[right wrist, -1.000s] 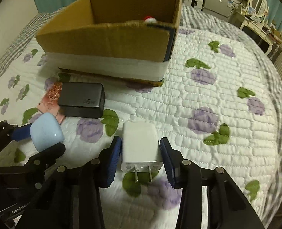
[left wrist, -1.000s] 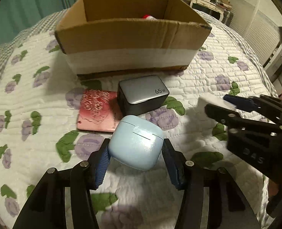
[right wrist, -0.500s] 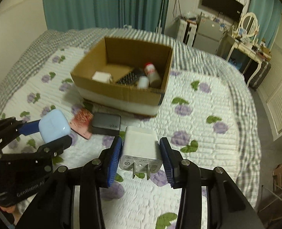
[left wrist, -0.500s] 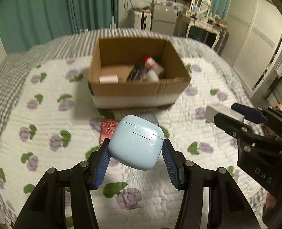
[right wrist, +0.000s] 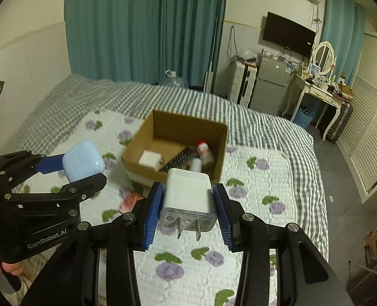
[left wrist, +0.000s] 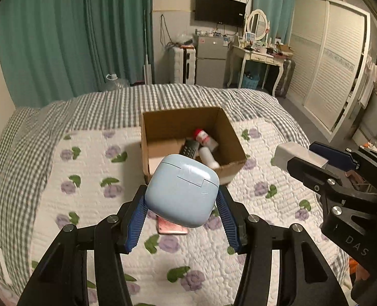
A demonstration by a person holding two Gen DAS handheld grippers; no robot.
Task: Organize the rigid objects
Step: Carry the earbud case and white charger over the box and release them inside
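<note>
My left gripper is shut on a pale blue earbud case, held high above the bed; the same case shows at the left of the right wrist view. My right gripper is shut on a white plug charger with its two prongs pointing toward the camera; the charger also appears at the right of the left wrist view. Beyond both lies an open cardboard box on the quilt, holding a red-capped bottle, a dark remote, a white cylinder and a white adapter.
A pink card lies on the flowered quilt below the blue case. A checked blanket covers the far bed. Teal curtains, a small fridge and a dressing table stand beyond; a person's hand grips the left tool.
Both grippers have risen well above the bed with their objects still held. The box has shrunk in view and its contents now show from above; the room behind has come into sight.
</note>
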